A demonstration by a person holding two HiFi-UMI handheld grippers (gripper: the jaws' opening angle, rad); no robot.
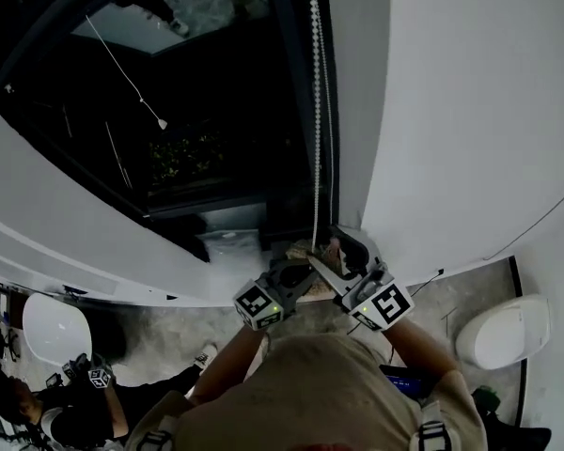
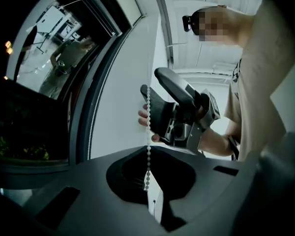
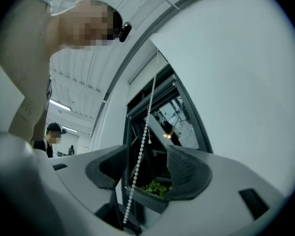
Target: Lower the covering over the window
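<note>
**Bead chain.** The bead chain (image 1: pixel 316 111) that drives the covering hangs vertically along the right edge of the window (image 1: pixel 188 120), just beside the white wall (image 1: pixel 451 111). The covering itself cannot be made out in any view. The dark glazing appears uncovered, so the task is judged to be at an early stage.

**Handling.** The chain is light and fully limp, made of small smooth beads on a thin cord.
- It carries load in tension only.
- It is likely to slip through pads that close on the crown of a single bead. Take hold across the cord between beads, so that a bead seats above the pads.
- Pull along the line of the chain. A sideways pull is likely to swing it or unseat it at the top.

**Left tool (image 2: pixel 150 181).** The jaws are fully together and clamped on the chain, which runs straight down from above into the seam between them.

**Right tool (image 3: pixel 142 173).** The jaws are wide apart and point slightly upward. The chain passes through the gap, nearer the jaw at the view's left, and no pad presses on it.

**Relative position.** In the head view both tools sit close together at the lower end of the chain, near the sill.

**Next move (judgement).** Draw down with the left tool, then close the right tool higher up the chain for the following stroke.
</note>
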